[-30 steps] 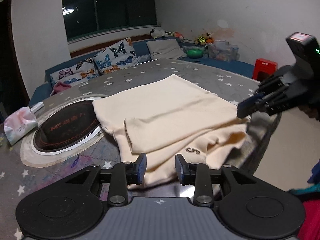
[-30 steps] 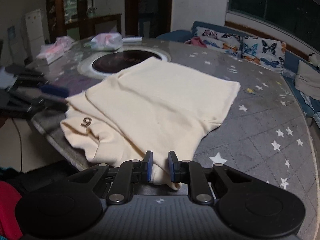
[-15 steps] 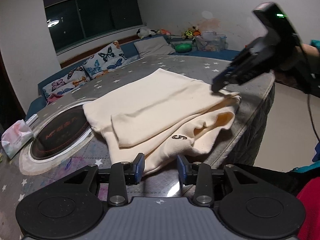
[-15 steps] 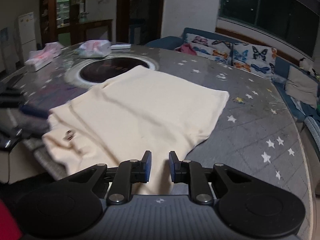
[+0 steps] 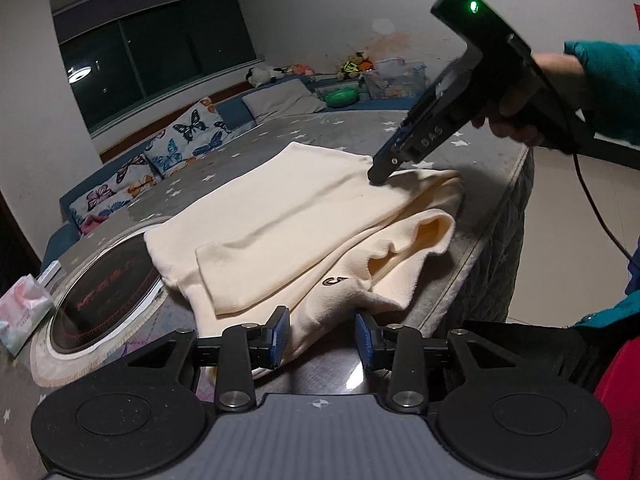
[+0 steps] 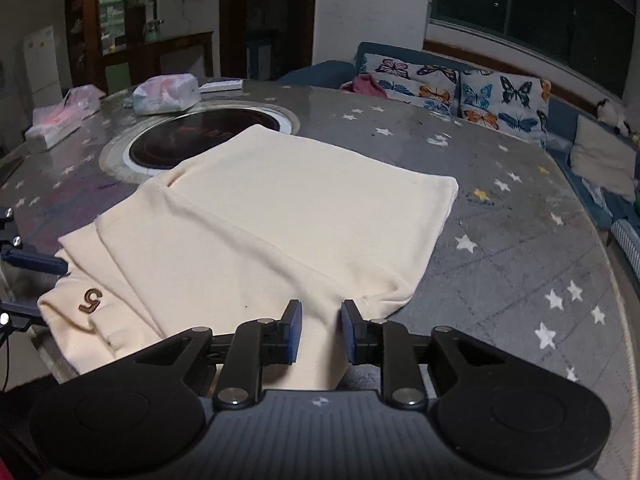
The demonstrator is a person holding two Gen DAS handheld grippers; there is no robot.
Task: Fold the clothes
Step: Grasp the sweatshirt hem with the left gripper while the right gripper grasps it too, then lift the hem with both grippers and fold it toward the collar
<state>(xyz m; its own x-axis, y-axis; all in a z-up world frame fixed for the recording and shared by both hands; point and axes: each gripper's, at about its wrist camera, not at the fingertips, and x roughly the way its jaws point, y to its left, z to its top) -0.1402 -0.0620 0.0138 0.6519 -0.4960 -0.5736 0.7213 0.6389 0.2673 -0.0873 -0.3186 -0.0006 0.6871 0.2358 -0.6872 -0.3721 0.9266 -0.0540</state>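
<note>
A cream garment point(image 5: 304, 216) with a small "5" mark point(image 5: 335, 281) lies partly folded on the grey star-patterned table, its near part bunched at the table's edge. It fills the middle of the right wrist view point(image 6: 280, 216). My left gripper point(image 5: 323, 335) is open, its pads astride the garment's near hem. My right gripper point(image 6: 319, 330) is open with cloth lying between the pads. In the left wrist view its tips point(image 5: 378, 174) rest on the garment's far right corner.
A round black hotplate point(image 6: 204, 140) is set into the table beyond the garment. Tissue packs point(image 6: 166, 94) lie near it. The table's edge point(image 5: 500, 208) runs close by the garment. A sofa with butterfly cushions point(image 6: 460, 88) stands behind.
My right gripper has let go of the garment's corner, opened and come down over the cloth. My left gripper has opened wider and drawn back a little; the near hem sags at the table edge.
</note>
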